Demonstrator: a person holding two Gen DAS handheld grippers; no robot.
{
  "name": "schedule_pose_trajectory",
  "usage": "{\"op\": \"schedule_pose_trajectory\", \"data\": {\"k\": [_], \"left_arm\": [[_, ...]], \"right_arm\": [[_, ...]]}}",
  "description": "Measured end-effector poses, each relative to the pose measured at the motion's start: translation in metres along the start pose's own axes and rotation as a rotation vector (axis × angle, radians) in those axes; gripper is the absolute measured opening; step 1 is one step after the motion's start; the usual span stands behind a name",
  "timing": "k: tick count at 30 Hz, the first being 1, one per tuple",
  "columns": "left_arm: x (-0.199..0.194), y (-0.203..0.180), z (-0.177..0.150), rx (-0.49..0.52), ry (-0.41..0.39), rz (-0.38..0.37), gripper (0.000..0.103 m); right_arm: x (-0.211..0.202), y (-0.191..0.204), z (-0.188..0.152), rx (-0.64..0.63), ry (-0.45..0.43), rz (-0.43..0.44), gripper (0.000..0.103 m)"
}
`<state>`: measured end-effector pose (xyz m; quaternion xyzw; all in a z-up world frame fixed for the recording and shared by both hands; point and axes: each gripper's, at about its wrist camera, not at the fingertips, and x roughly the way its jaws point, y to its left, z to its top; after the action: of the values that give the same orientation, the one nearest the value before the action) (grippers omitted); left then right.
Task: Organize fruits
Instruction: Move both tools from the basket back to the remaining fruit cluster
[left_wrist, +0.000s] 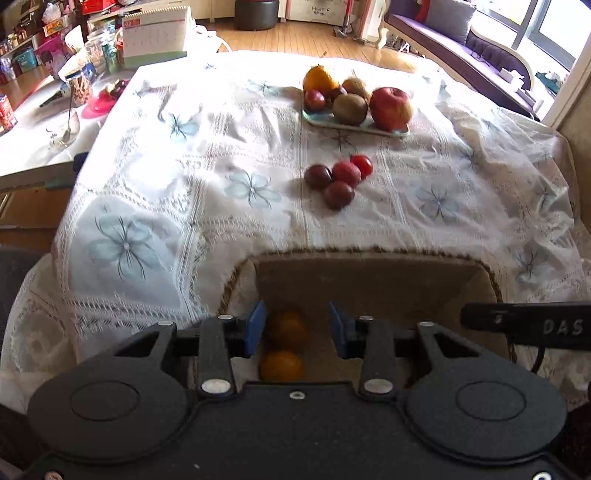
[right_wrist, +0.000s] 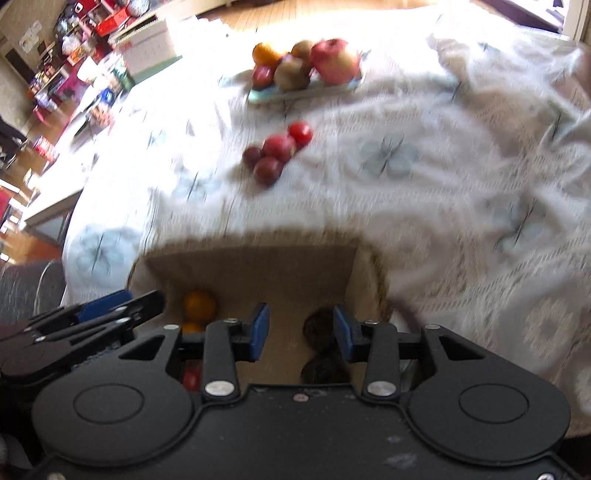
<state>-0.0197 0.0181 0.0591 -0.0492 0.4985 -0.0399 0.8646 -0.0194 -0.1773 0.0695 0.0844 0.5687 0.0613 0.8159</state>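
My left gripper is open over a brown woven basket at the table's near edge. Two oranges lie in the basket below its blue pads. My right gripper is also open over the same basket, with two kiwis just under its right pad. The oranges and a red fruit lie at the basket's left side. Several small red and dark plums sit loose on the cloth. Farther back a pale plate bears an orange, kiwis, plums and a red apple.
White lace cloth with blue flowers covers the table. A side table at the left holds jars, a glass bowl and a calendar. A purple sofa stands at the back right. The other gripper's body shows in each view.
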Motion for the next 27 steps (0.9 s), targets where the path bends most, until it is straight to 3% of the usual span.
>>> {"op": "schedule_pose_trajectory", "data": {"k": [8, 16, 27], "left_arm": [[0.011, 0.005, 0.055, -0.043, -0.045, 0.027, 0.046], [0.06, 0.001, 0.104, -0.1, -0.046, 0.113, 0.046], [0.151, 0.018, 0.117, -0.176, 0.098, 0.236, 0.046]], "right_arm": [[0.019, -0.018, 0.068, 0.061, -0.09, -0.045, 0.043], [0.058, -0.015, 0.13, 0.112, -0.135, -0.071, 0.043], [0.127, 0.008, 0.17, 0.088, -0.094, -0.109, 0.043]]}}
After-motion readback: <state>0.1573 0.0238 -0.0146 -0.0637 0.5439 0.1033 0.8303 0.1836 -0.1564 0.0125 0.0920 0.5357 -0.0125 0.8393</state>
